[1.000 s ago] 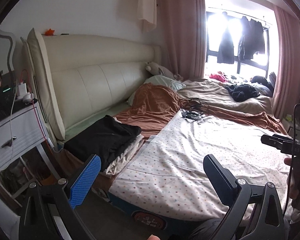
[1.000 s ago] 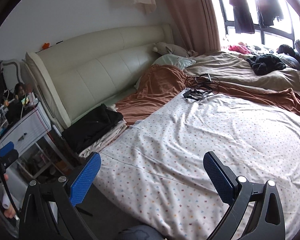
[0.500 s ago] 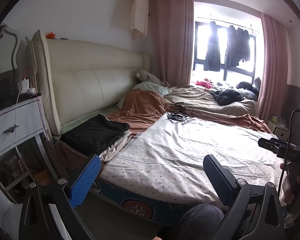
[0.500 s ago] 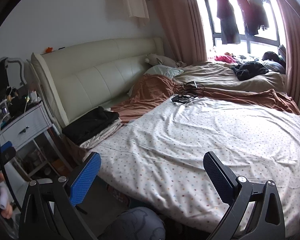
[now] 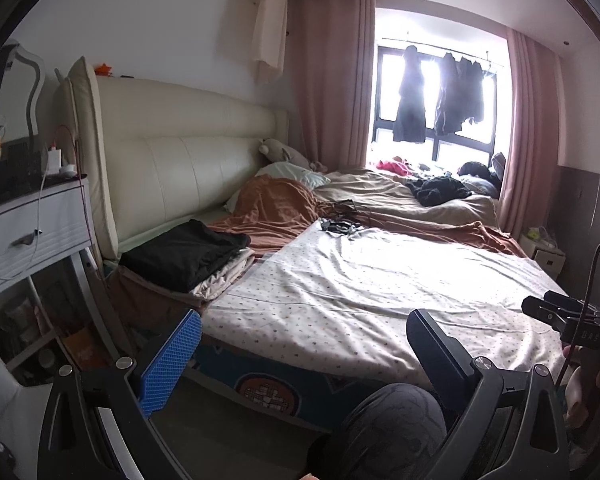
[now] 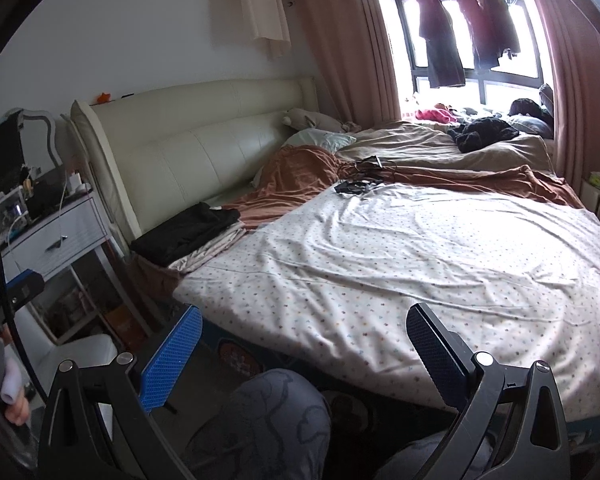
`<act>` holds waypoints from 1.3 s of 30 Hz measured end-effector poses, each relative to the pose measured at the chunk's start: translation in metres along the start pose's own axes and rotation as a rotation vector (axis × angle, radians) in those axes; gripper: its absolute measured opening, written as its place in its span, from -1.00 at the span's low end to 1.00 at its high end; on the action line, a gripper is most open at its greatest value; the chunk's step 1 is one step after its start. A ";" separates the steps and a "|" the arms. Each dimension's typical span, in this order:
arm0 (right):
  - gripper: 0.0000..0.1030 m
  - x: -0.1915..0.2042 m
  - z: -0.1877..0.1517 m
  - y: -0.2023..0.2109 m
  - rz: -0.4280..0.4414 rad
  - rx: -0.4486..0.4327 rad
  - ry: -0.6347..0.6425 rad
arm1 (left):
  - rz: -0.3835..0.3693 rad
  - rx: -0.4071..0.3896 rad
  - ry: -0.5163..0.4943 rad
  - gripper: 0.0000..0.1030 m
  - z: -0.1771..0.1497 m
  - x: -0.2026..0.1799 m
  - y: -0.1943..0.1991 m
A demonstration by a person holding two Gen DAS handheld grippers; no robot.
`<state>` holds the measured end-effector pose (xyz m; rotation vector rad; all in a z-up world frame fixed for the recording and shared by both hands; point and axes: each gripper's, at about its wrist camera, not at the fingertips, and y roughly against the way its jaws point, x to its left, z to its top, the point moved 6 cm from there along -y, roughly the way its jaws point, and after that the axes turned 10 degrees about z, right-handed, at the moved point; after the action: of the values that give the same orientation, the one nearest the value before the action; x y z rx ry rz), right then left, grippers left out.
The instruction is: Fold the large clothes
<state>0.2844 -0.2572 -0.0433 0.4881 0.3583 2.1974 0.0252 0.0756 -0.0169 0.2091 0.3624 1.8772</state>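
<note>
Both grippers, left (image 5: 304,356) and right (image 6: 304,356), hang wide apart and empty above the person's knees (image 6: 260,420). Beyond lies the dotted sheet (image 6: 400,264); folded black clothes (image 5: 184,252) sit stacked near the headboard (image 5: 188,164).

The sheet (image 6: 400,256) spread over the bed is white, sprinkled with small dots in several colours. Beside it the blanket (image 6: 296,176) is rust brown, and the duvet (image 6: 412,142) further back is beige. On the near corner a black folded garment (image 5: 184,252) lies on pale cream cloth (image 5: 224,280). The headboard (image 5: 180,164) is cream, the curtains (image 5: 332,80) dusty pink, the wall (image 5: 140,20) white. Dark clothes (image 5: 410,108) hang at the window; a bright pink heap (image 6: 432,114) and a black heap (image 6: 482,134) lie below. The nightstand (image 5: 32,228) is white. Each gripper is black, with one blue honeycomb-textured pad (image 5: 170,360) and one dark pad (image 5: 432,348).
</note>
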 end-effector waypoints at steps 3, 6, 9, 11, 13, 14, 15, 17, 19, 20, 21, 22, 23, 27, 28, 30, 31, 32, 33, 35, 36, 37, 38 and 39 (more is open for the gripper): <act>0.99 -0.001 -0.009 0.014 -0.006 0.001 -0.013 | -0.008 0.009 -0.002 0.99 -0.007 -0.001 0.005; 0.99 -0.001 -0.016 0.026 -0.006 -0.003 -0.018 | 0.001 0.011 -0.015 0.99 -0.015 -0.005 0.011; 0.99 -0.003 -0.018 0.030 -0.010 -0.006 -0.020 | 0.011 0.000 -0.012 0.99 -0.020 -0.007 0.016; 0.99 -0.003 -0.020 0.030 -0.014 -0.006 -0.019 | -0.004 -0.001 -0.007 0.99 -0.022 -0.009 0.018; 0.99 -0.002 -0.020 0.031 -0.017 -0.011 -0.017 | -0.003 0.001 -0.008 0.99 -0.022 -0.010 0.019; 0.99 -0.003 -0.020 0.031 -0.015 -0.012 -0.018 | -0.002 -0.003 -0.008 0.99 -0.021 -0.010 0.020; 0.99 -0.003 -0.020 0.031 -0.010 -0.015 -0.025 | -0.002 -0.007 -0.009 0.99 -0.021 -0.011 0.022; 0.99 -0.003 -0.022 0.033 -0.002 -0.019 -0.037 | -0.004 -0.008 -0.017 0.99 -0.021 -0.014 0.023; 0.99 -0.002 -0.023 0.032 0.002 -0.019 -0.039 | -0.006 -0.006 -0.025 0.99 -0.021 -0.016 0.023; 0.99 -0.001 -0.023 0.032 0.002 -0.018 -0.038 | -0.006 -0.004 -0.026 0.99 -0.021 -0.016 0.023; 0.99 -0.002 -0.024 0.032 0.002 -0.018 -0.038 | -0.006 -0.003 -0.026 0.99 -0.022 -0.016 0.023; 0.99 -0.002 -0.024 0.032 0.002 -0.017 -0.039 | -0.007 -0.003 -0.025 0.99 -0.022 -0.015 0.023; 0.99 -0.002 -0.024 0.032 0.003 -0.017 -0.042 | -0.006 -0.003 -0.025 0.99 -0.022 -0.015 0.023; 0.99 -0.005 -0.027 0.031 0.005 -0.018 -0.053 | -0.011 0.002 -0.025 0.99 -0.024 -0.017 0.022; 0.99 -0.006 -0.027 0.031 0.005 -0.019 -0.057 | -0.010 0.002 -0.026 0.99 -0.024 -0.017 0.023; 0.99 -0.006 -0.027 0.031 0.005 -0.021 -0.061 | -0.009 0.000 -0.027 0.99 -0.024 -0.017 0.023; 0.99 -0.007 -0.027 0.031 0.005 -0.020 -0.063 | -0.010 -0.001 -0.027 0.99 -0.024 -0.017 0.023; 0.99 -0.008 -0.027 0.031 0.007 -0.018 -0.065 | -0.010 0.000 -0.025 0.99 -0.024 -0.017 0.023; 0.99 -0.008 -0.028 0.031 0.012 -0.018 -0.069 | -0.011 0.001 -0.023 0.99 -0.024 -0.016 0.022; 0.99 -0.008 -0.029 0.030 0.017 -0.017 -0.074 | -0.013 0.007 -0.021 0.99 -0.025 -0.016 0.020; 0.99 -0.008 -0.029 0.030 0.019 -0.016 -0.076 | -0.015 0.009 -0.021 0.99 -0.025 -0.015 0.020; 0.99 -0.008 -0.030 0.030 0.020 -0.015 -0.077 | -0.015 0.010 -0.022 0.99 -0.025 -0.015 0.019; 0.99 -0.009 -0.030 0.030 0.020 -0.015 -0.078 | -0.015 0.010 -0.022 0.99 -0.025 -0.015 0.019; 0.99 -0.009 -0.030 0.030 0.019 -0.014 -0.079 | -0.017 0.010 -0.022 0.99 -0.025 -0.015 0.019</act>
<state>0.2555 -0.2848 -0.0591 0.5714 0.2965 2.1908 0.0055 0.0518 -0.0330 0.2330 0.3575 1.8556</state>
